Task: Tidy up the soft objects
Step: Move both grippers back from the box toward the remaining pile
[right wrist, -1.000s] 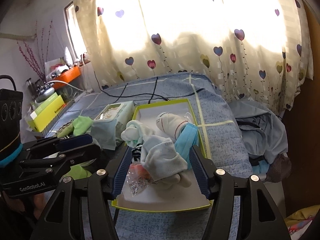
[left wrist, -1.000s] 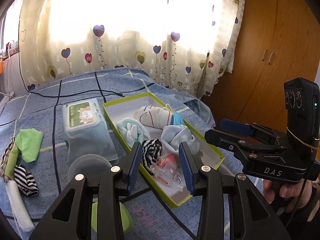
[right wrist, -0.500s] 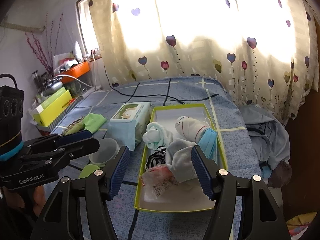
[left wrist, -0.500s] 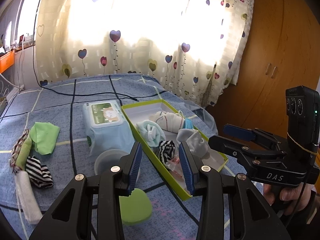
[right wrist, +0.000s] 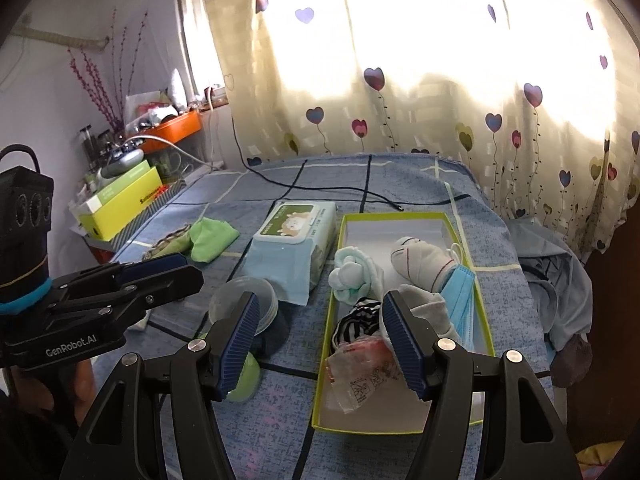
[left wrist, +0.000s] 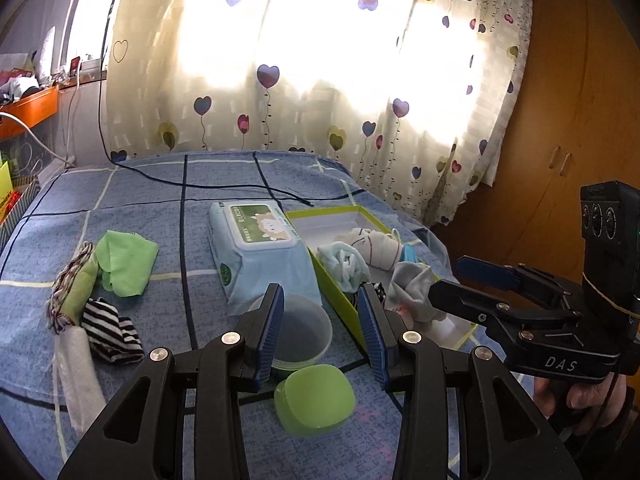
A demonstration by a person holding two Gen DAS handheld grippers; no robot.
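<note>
Both tools backed off green-rimmed box [right wrist: 334,300], left tool [left wrist: 320,332] & right tool [right wrist: 320,336] open, empty.

Bedroom. Bed [right wrist: 400,184] takes most of the floor area, covered in a blue sheet with a dark and pale grid. Black cable [left wrist: 208,184] runs across its far end. Behind it a cream curtain [right wrist: 440,80] with heart-balloon print, strongly backlit by daylight, blown out in the middle. Window frame [right wrist: 192,40] shows at the curtain's left edge. Wall left of that is pale, with dried reddish branches [right wrist: 100,92] against it. Cluttered orange shelf [right wrist: 176,128] below the window; yellow-green box [right wrist: 120,208] beside the bed. Wooden wardrobe [left wrist: 560,140] on the right, two door handles visible. Crumpled light blue cloth [right wrist: 560,272] hangs off the bed's right side.
</note>
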